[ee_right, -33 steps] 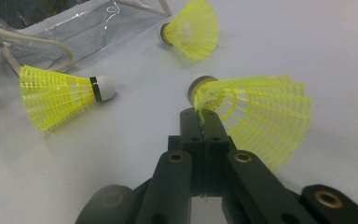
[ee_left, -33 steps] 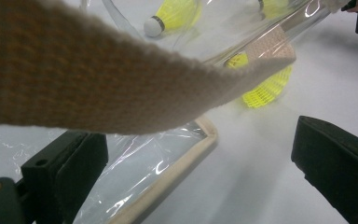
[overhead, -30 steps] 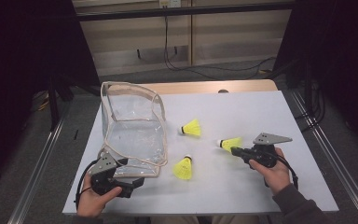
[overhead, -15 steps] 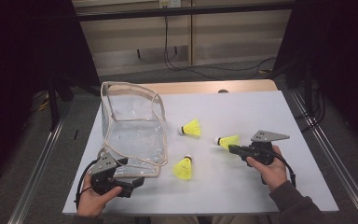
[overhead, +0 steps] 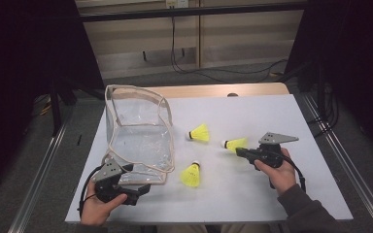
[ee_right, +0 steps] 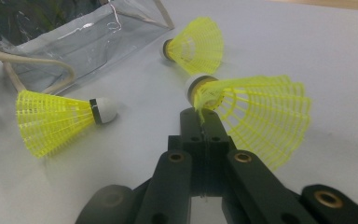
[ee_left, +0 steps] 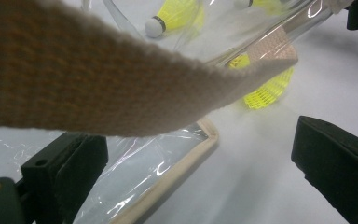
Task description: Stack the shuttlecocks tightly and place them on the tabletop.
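On the white table (overhead: 252, 194), the right gripper (overhead: 239, 151) has its black jaws pinched together on the skirt edge of a yellow plastic mesh shuttlecock (ee_right: 249, 109) lying just ahead of them, cork pointing away. At the near left, the left gripper (overhead: 143, 189) stands wide open around the beige-trimmed edge of a clear plastic bag (overhead: 138, 131), its pads not pressing.
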